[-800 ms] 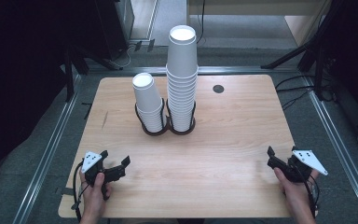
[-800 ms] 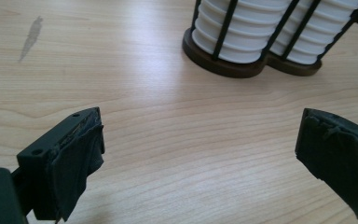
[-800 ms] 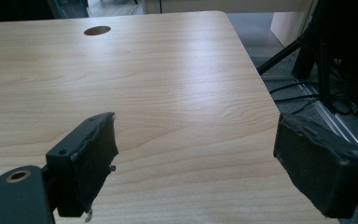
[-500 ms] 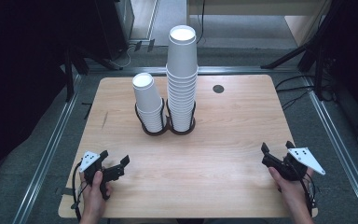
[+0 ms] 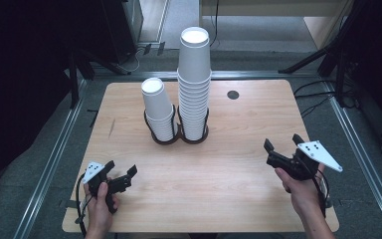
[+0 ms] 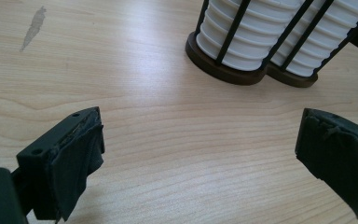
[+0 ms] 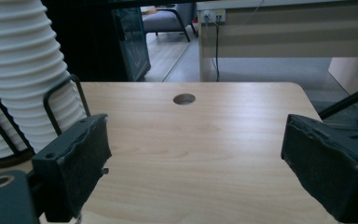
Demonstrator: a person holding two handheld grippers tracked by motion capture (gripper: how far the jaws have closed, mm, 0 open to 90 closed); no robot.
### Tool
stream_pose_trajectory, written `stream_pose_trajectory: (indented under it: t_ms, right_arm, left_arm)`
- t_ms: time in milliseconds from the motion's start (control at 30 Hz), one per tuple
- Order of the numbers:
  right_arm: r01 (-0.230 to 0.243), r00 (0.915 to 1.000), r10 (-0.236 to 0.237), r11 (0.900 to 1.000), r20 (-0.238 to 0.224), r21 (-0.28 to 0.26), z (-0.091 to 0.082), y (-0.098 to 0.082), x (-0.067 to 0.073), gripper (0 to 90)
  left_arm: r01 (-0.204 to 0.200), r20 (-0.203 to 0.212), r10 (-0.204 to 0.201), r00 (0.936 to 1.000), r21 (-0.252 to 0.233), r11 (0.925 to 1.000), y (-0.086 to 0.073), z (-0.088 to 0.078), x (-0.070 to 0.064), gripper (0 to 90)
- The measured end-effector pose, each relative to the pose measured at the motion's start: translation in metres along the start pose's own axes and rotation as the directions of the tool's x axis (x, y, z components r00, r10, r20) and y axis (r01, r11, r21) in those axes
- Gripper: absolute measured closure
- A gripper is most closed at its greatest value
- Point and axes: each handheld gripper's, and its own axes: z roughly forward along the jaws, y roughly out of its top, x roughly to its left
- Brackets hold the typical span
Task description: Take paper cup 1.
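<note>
2 stacks of white paper cups stood near the middle of the wooden table point(image 5: 238, 149), each in its own black wire holder with a dark round base, the bases touching. The tall stack point(image 5: 195, 84) was on the right and the short stack point(image 5: 159, 112) just beside it on the left. A small round hole point(image 5: 233, 94) lay in the tabletop behind them, to the right.

The left gripper point(image 5: 124, 175) hovered near the front left corner, jaws wide apart with nothing between them; in the left gripper view its pads point(image 6: 77, 161) framed bare wood, with the holder bases point(image 6: 223, 70) ahead. The right gripper point(image 5: 273, 152) was near the front right edge, well apart from the cups, its jaws also spread wide and empty; in the right gripper view the ribbed side of the tall stack point(image 7: 25, 74) rose at the left.

The cups looked light, thin-walled and easy to crush, so a gentle squeeze would probably be best. Nested cups tend to cling, so lifting 1 could drag others along. The top cup of the tall stack stood clear of the wires and seemed the easiest to take, gripped across its side wall just under the upturned bottom. The tall stack looked likely to lean if pushed sideways, so a straight upward pull seemed safer.
</note>
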Motion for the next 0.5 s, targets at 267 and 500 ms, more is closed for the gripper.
stream_pose_trajectory:
  t_ms: [267,500]
  right_arm:
    - [0.017,0.9977,-0.019,0.999,-0.065,-0.033,0.024,0.041,0.039,0.0]
    - [0.03,0.995,-0.033,0.999,-0.094,-0.039,0.036,0.06,0.061,0.0]
  left_arm:
    - [0.003,0.009,-0.003,1.0,0.003,1.0,0.0,0.001,0.0,1.1]
    - [-0.012,0.002,0.012,0.9999,0.007,0.9999,0.0,0.001,-0.002,1.1]
